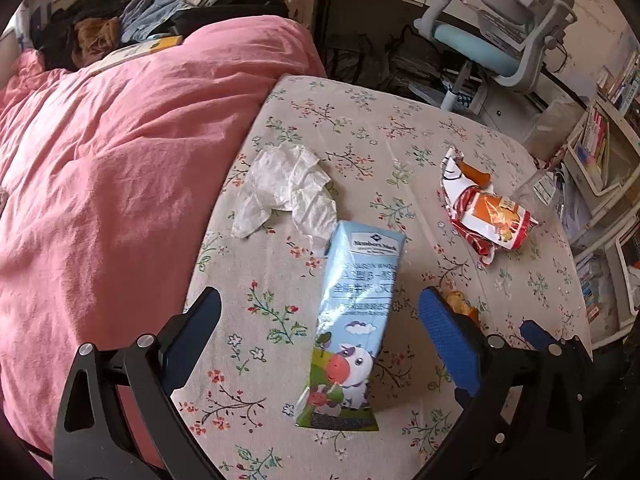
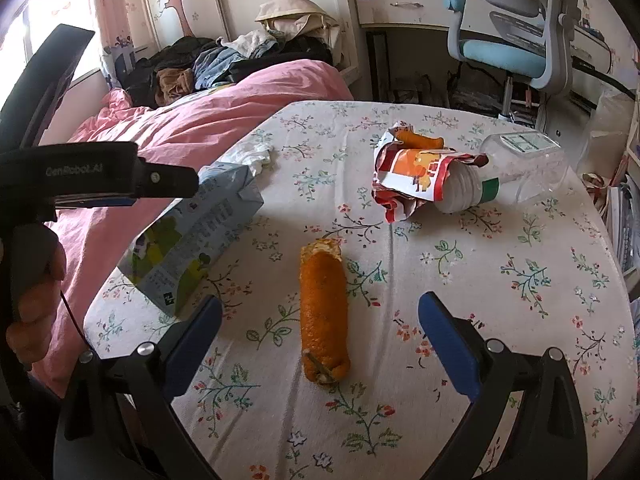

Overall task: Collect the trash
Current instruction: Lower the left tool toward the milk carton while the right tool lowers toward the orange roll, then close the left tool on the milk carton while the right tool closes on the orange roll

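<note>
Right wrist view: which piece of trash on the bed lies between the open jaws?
The curled orange peel, lying lengthwise between them. The blue milk carton, red-and-white wrapper and clear plastic bottle lie farther off.

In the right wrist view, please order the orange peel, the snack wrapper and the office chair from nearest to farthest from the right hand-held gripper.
1. Orange peel: between the open fingers of the right hand-held gripper.
2. Snack wrapper: mid-bed, right.
3. Office chair: beyond the bed, upper right.

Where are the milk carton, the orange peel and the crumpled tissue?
milk carton (image 1: 352, 320): left wrist view, middle of its printed face.
orange peel (image 2: 323, 312): right wrist view, middle of the rolled rind.
crumpled tissue (image 1: 286, 188): left wrist view, centre of the wad.
</note>
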### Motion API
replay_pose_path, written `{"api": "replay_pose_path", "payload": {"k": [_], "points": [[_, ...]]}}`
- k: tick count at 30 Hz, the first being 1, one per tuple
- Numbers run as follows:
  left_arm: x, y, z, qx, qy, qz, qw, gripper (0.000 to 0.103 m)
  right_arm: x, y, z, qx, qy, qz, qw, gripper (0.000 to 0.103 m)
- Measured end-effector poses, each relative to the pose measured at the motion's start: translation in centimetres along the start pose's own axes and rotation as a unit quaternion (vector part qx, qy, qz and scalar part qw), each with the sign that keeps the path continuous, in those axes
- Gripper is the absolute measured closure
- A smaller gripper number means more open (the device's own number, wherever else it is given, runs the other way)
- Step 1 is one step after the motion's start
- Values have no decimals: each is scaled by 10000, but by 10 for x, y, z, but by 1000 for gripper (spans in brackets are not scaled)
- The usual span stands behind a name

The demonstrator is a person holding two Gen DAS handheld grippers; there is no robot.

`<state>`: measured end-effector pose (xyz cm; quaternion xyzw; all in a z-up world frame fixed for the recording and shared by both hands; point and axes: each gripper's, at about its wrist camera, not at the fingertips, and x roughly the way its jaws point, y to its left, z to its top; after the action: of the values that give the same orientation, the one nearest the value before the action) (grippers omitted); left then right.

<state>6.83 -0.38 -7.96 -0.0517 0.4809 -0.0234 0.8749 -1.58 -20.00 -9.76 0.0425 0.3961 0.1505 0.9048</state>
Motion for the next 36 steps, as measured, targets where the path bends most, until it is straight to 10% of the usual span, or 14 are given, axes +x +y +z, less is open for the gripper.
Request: {"api": "replay_pose_path", "payload": {"k": [26, 36], "points": [[27, -3, 8, 134, 311, -40, 9994, 24, 16, -4, 7, 38, 263, 188, 9995, 24], [25, -4, 6, 177, 388, -256, 9988, 64, 17, -2, 4, -113, 442, 92, 9989, 58]]}}
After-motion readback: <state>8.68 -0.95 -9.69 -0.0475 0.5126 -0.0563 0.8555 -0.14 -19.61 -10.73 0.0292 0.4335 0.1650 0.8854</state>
